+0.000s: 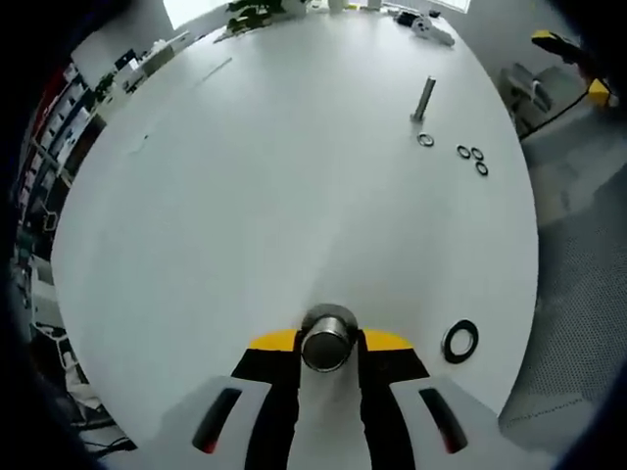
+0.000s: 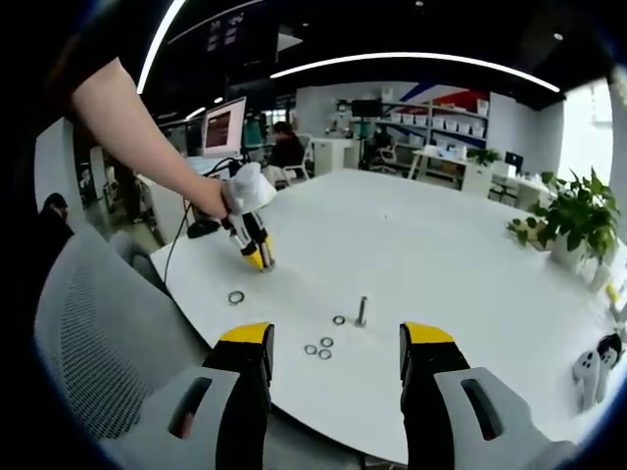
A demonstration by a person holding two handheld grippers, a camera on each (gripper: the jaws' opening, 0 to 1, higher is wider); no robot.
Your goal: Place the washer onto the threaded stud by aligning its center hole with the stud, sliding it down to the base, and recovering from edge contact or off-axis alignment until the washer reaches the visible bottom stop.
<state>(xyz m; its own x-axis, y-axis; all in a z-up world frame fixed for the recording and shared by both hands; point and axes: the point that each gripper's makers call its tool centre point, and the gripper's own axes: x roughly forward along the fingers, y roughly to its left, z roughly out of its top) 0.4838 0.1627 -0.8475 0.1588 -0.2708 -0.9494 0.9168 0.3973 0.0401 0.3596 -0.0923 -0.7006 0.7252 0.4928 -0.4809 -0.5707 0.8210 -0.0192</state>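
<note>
1. In the left gripper view, the left gripper (image 1: 328,354) had its two jaws closed on a short metal cylinder (image 1: 328,338), seen end-on between the yellow-tipped jaws, low over the white table (image 1: 245,196).
2. A large black washer (image 1: 459,341) lay flat on the table just to the right of that gripper, apart from it.
3. Farther across the table stood the threaded stud (image 1: 423,98), upright, with one small washer (image 1: 425,139) lying at its foot and three more small washers (image 1: 472,158) in a loose cluster beside it.
4. In the right gripper view, the right gripper (image 2: 335,377) hung with its jaws wide apart and nothing between them, near the table edge.
5. There the stud (image 2: 361,311) stood just beyond the jaws, a washer (image 2: 339,320) flat beside its base, not on it.
6. The same view showed a person's hand (image 2: 208,199) holding the left gripper (image 2: 260,257) tip-down on the table, the large washer (image 2: 236,297) nearby.
7. A grey mesh chair (image 2: 98,333) sat at the table's edge; a potted plant (image 2: 578,220) stood on the far side.
</note>
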